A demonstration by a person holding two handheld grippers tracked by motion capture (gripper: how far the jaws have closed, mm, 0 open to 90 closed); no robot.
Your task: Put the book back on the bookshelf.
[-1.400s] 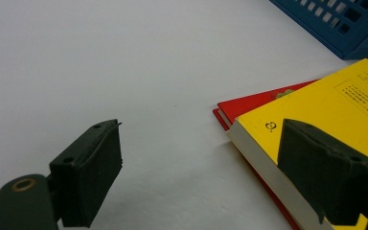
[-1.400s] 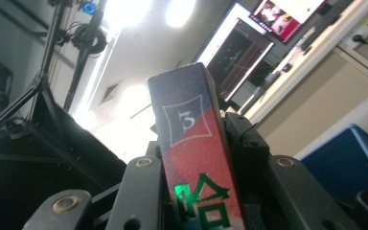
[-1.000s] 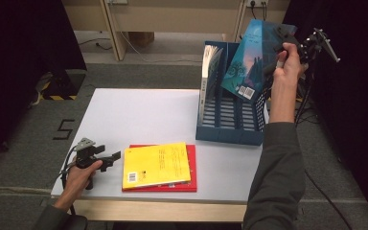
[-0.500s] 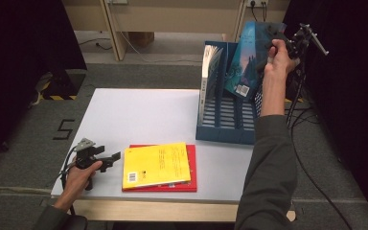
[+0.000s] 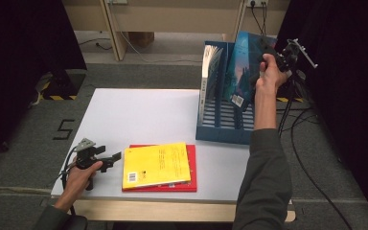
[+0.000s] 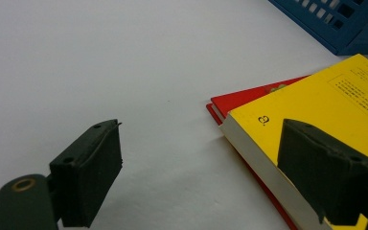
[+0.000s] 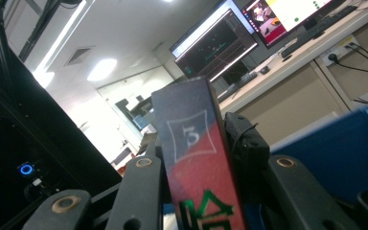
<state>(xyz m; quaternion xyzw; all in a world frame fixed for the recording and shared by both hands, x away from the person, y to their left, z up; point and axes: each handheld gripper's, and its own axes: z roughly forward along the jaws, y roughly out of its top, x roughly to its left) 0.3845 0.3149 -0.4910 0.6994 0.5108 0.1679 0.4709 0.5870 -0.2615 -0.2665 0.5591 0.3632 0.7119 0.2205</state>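
My right gripper (image 5: pixel 268 49) is raised at the far right, shut on the top of a teal book (image 5: pixel 242 76) that hangs tilted over the blue file rack (image 5: pixel 223 129). In the right gripper view the book's dark red spine (image 7: pixel 195 153) stands between the jaws of my right gripper (image 7: pixel 196 191). My left gripper (image 5: pixel 112 161) rests open near the table's front left, pointing at a yellow book (image 5: pixel 155 164) stacked on a red book (image 5: pixel 191 184). The left gripper (image 6: pixel 206 177) has its right jaw over the corner of the yellow book (image 6: pixel 326 105).
Another book (image 5: pixel 210 72) stands upright in the rack's leftmost slot. The white table (image 5: pixel 139 115) has bare room between the left gripper and the rack. Cables (image 5: pixel 297 124) trail on the floor at the right. Dark curtains flank both sides.
The right hand has carried the teal book a little left and lower, closer over the rack's slots. The left gripper has stayed where it was.
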